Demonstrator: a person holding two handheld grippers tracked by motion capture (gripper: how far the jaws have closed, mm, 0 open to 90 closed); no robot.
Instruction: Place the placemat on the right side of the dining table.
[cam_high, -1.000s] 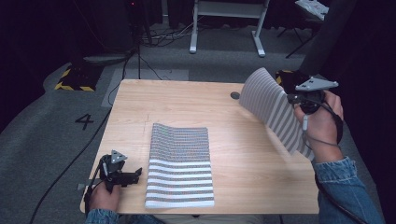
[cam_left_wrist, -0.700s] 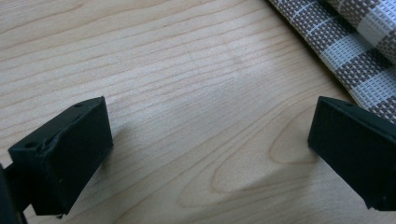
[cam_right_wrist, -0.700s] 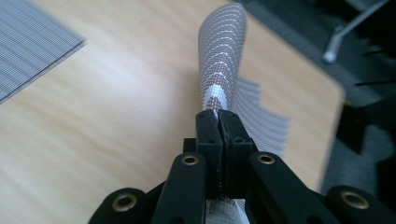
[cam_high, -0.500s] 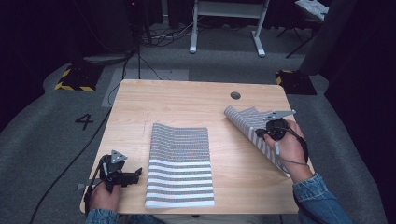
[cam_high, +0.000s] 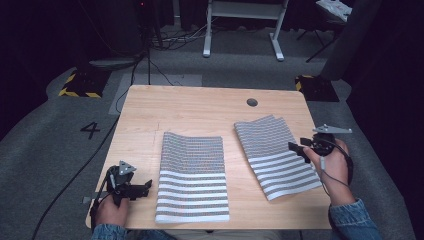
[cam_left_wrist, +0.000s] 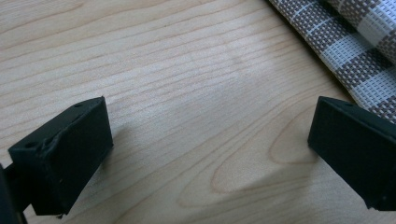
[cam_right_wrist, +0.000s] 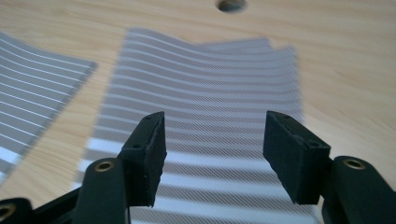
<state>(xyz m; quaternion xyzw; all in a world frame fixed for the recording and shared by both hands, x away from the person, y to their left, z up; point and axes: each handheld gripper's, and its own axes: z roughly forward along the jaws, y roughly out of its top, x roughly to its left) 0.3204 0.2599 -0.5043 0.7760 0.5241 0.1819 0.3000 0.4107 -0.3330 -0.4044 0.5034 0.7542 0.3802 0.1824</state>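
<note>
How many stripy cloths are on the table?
2. One stripy cloth lies flat near the table's middle, toward the person. The other stripy cloth lies on the right side, angled, just beside the right gripper. Nothing seems hidden.

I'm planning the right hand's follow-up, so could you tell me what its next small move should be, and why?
Probably draw the right tool back off the right striped mat. Its jaws stand open with nothing between them, and the mat lies on the table, apart from the middle striped mat, so it looks placed. If tidiness matters, squaring it first may help, since it sits askew.
</note>
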